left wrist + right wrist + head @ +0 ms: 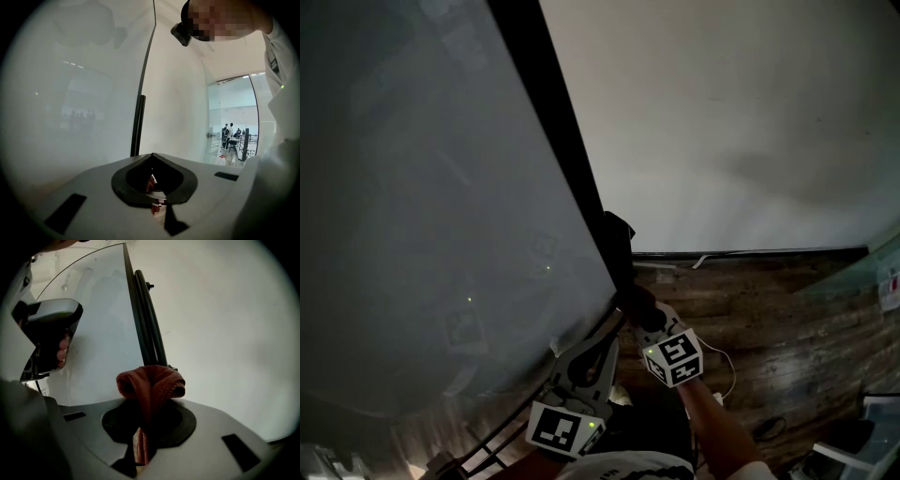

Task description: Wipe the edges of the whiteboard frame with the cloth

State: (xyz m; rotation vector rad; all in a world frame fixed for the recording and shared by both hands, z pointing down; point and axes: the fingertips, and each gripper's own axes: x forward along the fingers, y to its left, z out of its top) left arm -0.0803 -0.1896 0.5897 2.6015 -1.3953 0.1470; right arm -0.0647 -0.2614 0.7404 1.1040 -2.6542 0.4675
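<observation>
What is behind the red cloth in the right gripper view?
The black frame edge rises behind the cloth, whiteboard at its left, pale wall at its right. The cloth covers the frame's lower part.

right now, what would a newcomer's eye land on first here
The big pale whiteboard fills the head view's left, its black frame edge slanting down the middle. In the right gripper view, a red cloth bulges from the right gripper, shut on it, just in front of that frame.
</observation>
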